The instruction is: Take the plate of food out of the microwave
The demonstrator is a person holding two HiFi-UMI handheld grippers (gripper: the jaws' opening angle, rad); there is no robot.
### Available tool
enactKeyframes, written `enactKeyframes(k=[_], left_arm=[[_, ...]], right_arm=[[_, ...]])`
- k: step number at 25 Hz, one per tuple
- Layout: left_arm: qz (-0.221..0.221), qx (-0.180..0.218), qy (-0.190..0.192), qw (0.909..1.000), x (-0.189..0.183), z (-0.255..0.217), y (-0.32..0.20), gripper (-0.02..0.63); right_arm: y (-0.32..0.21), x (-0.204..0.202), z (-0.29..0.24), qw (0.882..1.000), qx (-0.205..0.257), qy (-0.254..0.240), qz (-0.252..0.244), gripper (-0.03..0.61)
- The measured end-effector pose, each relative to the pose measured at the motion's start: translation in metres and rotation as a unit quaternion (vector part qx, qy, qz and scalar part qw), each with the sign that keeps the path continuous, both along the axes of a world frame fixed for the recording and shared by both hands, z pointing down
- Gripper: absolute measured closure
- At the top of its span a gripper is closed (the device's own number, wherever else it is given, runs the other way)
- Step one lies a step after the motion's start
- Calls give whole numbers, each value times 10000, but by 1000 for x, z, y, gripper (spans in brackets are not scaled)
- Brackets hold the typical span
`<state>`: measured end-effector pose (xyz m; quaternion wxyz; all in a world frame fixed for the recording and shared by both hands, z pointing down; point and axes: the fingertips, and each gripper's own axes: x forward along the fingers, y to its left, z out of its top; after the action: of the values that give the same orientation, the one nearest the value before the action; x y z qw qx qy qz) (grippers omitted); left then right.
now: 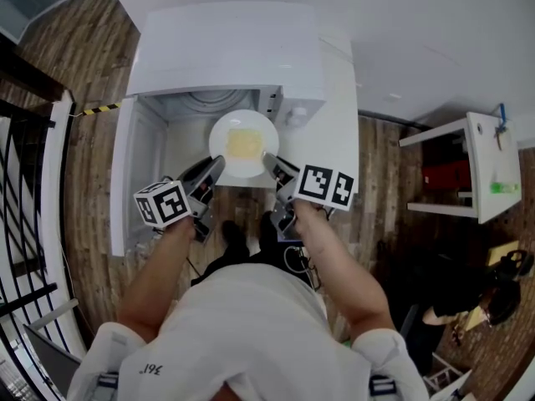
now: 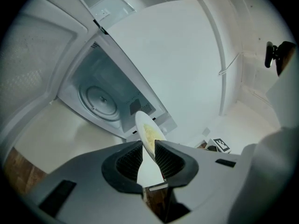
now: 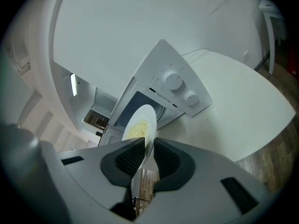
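A white plate [image 1: 243,144] with pale yellow food [image 1: 242,144] hangs in the air just in front of the open white microwave [image 1: 227,61]. My left gripper [image 1: 219,160] is shut on the plate's left rim and my right gripper [image 1: 267,157] is shut on its right rim. In the left gripper view the plate [image 2: 148,139] stands edge-on between the ribbed pads [image 2: 131,160], and the microwave's bare turntable [image 2: 99,99] lies behind. In the right gripper view the plate [image 3: 140,125] is clamped the same way, in front of the microwave's two knobs [image 3: 173,80].
The microwave door [image 1: 124,174] swings open to the left. The microwave stands on a white table [image 1: 338,140] with a wooden floor around it. A black railing [image 1: 21,215] runs along the left, and a white shelf unit [image 1: 472,170] stands at the right.
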<state>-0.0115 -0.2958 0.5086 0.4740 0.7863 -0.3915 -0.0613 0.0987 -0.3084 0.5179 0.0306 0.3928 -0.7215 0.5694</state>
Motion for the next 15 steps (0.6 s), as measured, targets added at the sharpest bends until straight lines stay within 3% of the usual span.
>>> enactKeyframes(k=[15], left_arm=[[137, 75, 131, 9998, 12, -41, 21, 531]], right_arm=[[16, 10, -43, 9996, 248, 89, -50, 534]])
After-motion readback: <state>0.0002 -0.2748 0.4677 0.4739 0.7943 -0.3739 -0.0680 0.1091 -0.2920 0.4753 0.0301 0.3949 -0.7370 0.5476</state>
